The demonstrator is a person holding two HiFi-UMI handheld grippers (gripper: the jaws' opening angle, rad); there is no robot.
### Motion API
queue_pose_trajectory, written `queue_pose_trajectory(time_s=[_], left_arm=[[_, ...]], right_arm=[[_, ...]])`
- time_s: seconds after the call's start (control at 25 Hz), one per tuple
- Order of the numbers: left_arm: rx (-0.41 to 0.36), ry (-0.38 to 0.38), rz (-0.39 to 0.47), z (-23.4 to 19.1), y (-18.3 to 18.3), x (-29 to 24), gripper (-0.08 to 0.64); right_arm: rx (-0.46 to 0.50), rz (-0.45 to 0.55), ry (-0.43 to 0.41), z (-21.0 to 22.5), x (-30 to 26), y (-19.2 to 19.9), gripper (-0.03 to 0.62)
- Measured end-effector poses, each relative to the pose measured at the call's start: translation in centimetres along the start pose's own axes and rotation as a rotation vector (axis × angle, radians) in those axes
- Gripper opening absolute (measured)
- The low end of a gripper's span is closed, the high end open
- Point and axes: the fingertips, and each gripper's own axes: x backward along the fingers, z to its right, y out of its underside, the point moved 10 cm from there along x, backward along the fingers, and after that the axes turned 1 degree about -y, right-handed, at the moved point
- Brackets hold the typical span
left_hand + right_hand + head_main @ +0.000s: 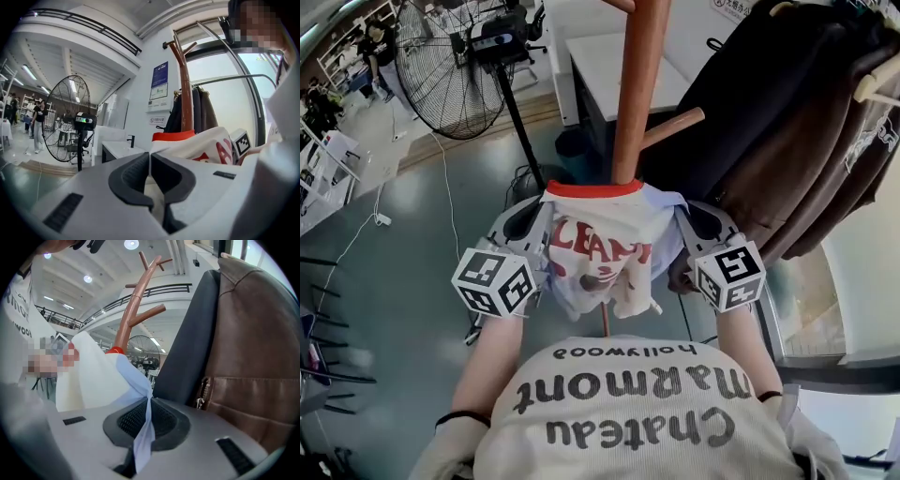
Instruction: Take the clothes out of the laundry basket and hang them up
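Holding up one white T-shirt [600,253] right in front of the coat stand [637,84]!

Pinching it at both shoulders, red collar level with the stand's pole; clamped all the way down on a fold of white cloth with the left gripper [150,157], left of the stand; nipped just as tight on the pale blue sleeve edge with the right gripper [149,401], right of the stand; judging it light, soft and floppy, likely to sag, so best taken by shoulder seams or collar; counting one shirt, two grippers, one stand, one fan [455,66] behind the stand to the left, at least two dark jackets [787,122] hanging to its right; no basket in view.
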Motion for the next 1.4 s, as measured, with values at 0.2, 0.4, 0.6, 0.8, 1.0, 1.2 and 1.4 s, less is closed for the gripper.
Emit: queue_pose_trajectory(time_s=[0.2,0.4,0.6,0.8,1.0,1.2,1.4], left_arm=[[0.059,0.003,-0.02,0.0,1.1,0.7,0.015],[0.052,0.004,-0.027,0.5,1.7,1.9,0.015],[0.059,0.035,-0.024,0.9,2.7,3.0,0.015],[0.098,0.138,-0.02,1.0,3.5,3.4,0.015],[0.099,0.216,-0.02,0.1,2.4,4.0,0.019],[0.11,0.336,-0.015,-0.4,0.3,7.2,0.075],[0.096,0.388,0.029,-0.3,-0.9,11.5,0.069]], right_arm=[[-0.034,-0.031,-0.065,-0.9,-0.4,1.4,0.037],[-0.139,-0.035,-0.137,-2.4,-1.4,2.4,0.037],[-0.152,-0.061,-0.158,-4.1,-1.6,3.0,0.037],[-0.158,-0.108,-0.169,-7.1,-1.8,3.0,0.037],[-0.226,-0.106,-0.066,-9.2,-2.0,2.0,0.038],[-0.331,-0.095,0.06,-10.8,-0.8,1.2,0.038],[-0.398,-0.085,0.153,-11.8,1.0,1.2,0.04]])
